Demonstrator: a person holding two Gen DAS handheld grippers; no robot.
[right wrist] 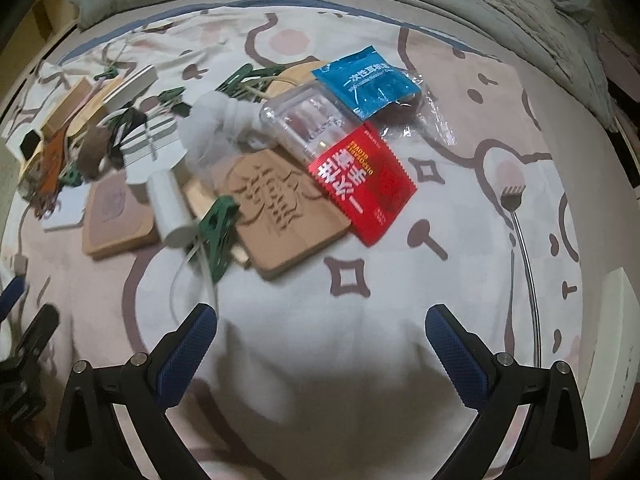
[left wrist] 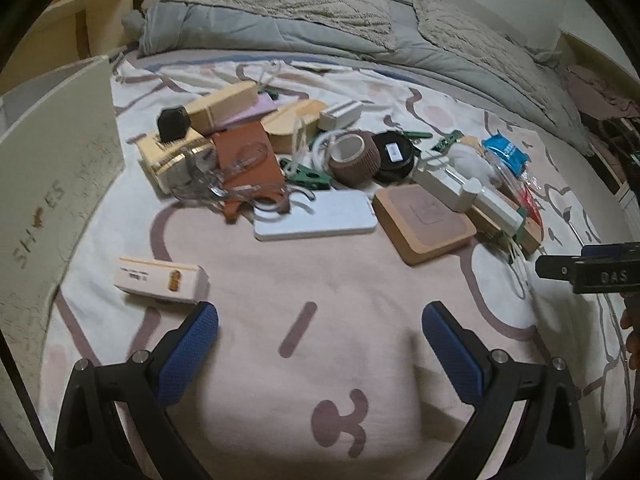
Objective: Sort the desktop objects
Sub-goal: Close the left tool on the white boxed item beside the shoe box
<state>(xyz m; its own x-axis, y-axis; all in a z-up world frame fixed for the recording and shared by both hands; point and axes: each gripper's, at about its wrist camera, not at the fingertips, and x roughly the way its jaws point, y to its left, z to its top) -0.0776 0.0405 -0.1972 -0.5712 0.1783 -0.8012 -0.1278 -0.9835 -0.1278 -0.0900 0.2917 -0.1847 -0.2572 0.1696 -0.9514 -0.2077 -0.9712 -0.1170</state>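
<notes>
A heap of small objects lies on a patterned bed sheet. In the left wrist view I see a brown tape roll, a white flat case, a square wooden coaster and a small white-and-yellow box lying apart at the left. My left gripper hovers open over bare sheet, short of the heap. In the right wrist view a red packet, a blue packet, a carved wooden board and a green clip lie ahead. My right gripper is open and holds nothing.
A beige shoe-box lid stands at the left. A metal back scratcher lies at the right, beside a white box edge. A grey quilt is bunched behind the heap. The right gripper's body shows at the left view's right edge.
</notes>
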